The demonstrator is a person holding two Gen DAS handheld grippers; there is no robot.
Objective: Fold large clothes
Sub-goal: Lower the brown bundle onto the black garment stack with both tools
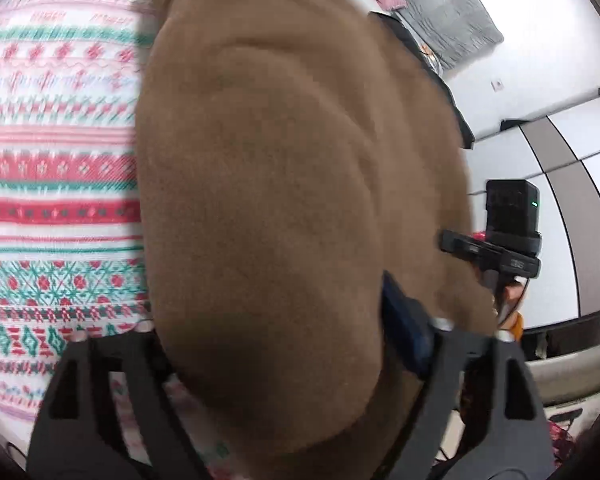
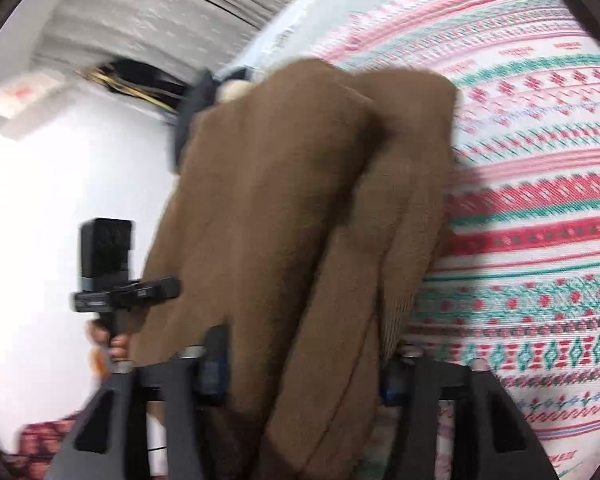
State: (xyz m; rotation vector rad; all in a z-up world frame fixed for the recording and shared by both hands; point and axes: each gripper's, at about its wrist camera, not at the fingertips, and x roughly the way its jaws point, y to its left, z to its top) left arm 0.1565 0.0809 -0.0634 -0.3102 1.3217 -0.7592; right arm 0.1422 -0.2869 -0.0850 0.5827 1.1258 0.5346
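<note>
A thick brown fleece garment [image 1: 268, 184] fills the middle of the left wrist view, bunched between my left gripper's [image 1: 284, 344] two black fingers; the jaws are closed on a thick fold of it. In the right wrist view the same brown garment [image 2: 284, 220] hangs in folded layers between my right gripper's [image 2: 300, 360] fingers, which grip it. Both grippers hold it above the patterned red, green and white bedspread [image 1: 56, 152], also seen in the right wrist view [image 2: 540, 200]. The other gripper with its camera shows at the garment's edge [image 1: 504, 224] [image 2: 112, 276].
A grey quilted blanket [image 1: 452, 16] and pale pillows lie at the far end of the bed. White and grey wall panels [image 1: 560, 184] stand beside the bed. A white wall [image 2: 60, 200] and a grey ribbed surface [image 2: 160, 4] show on the right wrist view's left.
</note>
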